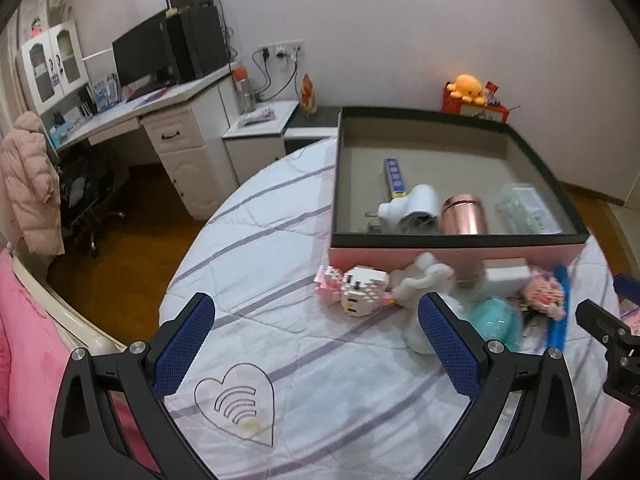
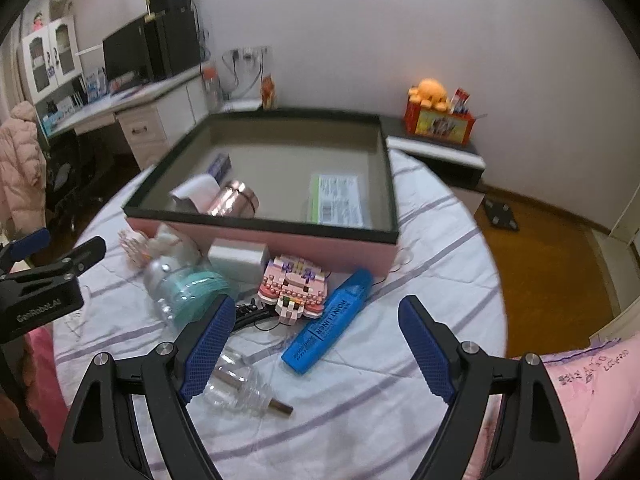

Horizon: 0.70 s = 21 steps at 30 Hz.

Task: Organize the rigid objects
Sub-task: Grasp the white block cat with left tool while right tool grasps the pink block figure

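A pink box with a black rim [image 1: 460, 249] [image 2: 280, 236] stands on the striped bed cover. Inside lie a copper cup [image 1: 462, 215] [image 2: 236, 200], a white hair dryer [image 1: 412, 208], a blue carton [image 1: 394, 176] and a clear packet [image 2: 340, 198]. In front of the box lie a white block figure [image 1: 362, 290], a pink block figure [image 2: 294, 290], a blue highlighter [image 2: 328, 320], a teal-capped bottle [image 2: 188, 292], a white box [image 2: 238, 260] and a small clear bottle [image 2: 240, 390]. My left gripper [image 1: 316, 344] is open and empty, short of the white figure. My right gripper [image 2: 316, 348] is open and empty above the highlighter.
A transparent heart-shaped card [image 1: 236, 404] lies near my left fingers. A black hair band [image 2: 252, 314] lies by the pink figure. A desk with a monitor [image 1: 144, 56] stands at back left. A nightstand with an orange plush [image 2: 430, 90] is behind the box. Wooden floor surrounds the bed.
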{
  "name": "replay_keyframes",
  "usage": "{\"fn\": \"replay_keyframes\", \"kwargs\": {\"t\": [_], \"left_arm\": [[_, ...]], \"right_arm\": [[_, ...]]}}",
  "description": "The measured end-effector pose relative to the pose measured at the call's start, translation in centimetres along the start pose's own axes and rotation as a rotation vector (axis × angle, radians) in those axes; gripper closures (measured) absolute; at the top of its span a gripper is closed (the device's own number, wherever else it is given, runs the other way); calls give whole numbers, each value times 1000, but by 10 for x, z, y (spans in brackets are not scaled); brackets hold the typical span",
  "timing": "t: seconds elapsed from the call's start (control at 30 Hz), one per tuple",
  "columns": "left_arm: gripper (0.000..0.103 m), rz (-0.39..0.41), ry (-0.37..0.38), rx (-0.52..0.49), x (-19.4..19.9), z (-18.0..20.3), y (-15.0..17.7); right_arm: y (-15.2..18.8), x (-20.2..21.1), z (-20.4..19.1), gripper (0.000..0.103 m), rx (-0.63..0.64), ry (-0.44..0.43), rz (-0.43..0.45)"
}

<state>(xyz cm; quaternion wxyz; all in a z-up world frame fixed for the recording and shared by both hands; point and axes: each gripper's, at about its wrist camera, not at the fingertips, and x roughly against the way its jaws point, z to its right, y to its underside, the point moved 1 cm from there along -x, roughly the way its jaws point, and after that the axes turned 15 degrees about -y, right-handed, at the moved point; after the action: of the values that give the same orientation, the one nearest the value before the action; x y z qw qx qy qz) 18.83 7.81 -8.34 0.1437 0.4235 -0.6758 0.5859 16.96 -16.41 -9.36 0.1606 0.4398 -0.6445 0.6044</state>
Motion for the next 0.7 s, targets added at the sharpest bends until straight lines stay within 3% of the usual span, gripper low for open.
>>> {"fn": "replay_keyframes", "kwargs": {"t": [0.37,0.43,0.5,0.53,0.7], "left_arm": [[0,-101,-9,-30,-48,9,-3],[0,-118,8,-29,-56,12,-3],[0,-129,42,-20,-61,14,-5],[0,-132,58,-18,-62,15,-6],[0,-148,58,-46,-75,26,-6]], "right_arm": [[-2,-57,10,19,-31,-78,-101],[-1,-62,11,19,-24,-58,-100],[-3,-61,9,28,-10,-54,-86],[-4,-61,8,46,-9,-51,-86],[-7,-63,10,47,-12,-66,-93]]}}
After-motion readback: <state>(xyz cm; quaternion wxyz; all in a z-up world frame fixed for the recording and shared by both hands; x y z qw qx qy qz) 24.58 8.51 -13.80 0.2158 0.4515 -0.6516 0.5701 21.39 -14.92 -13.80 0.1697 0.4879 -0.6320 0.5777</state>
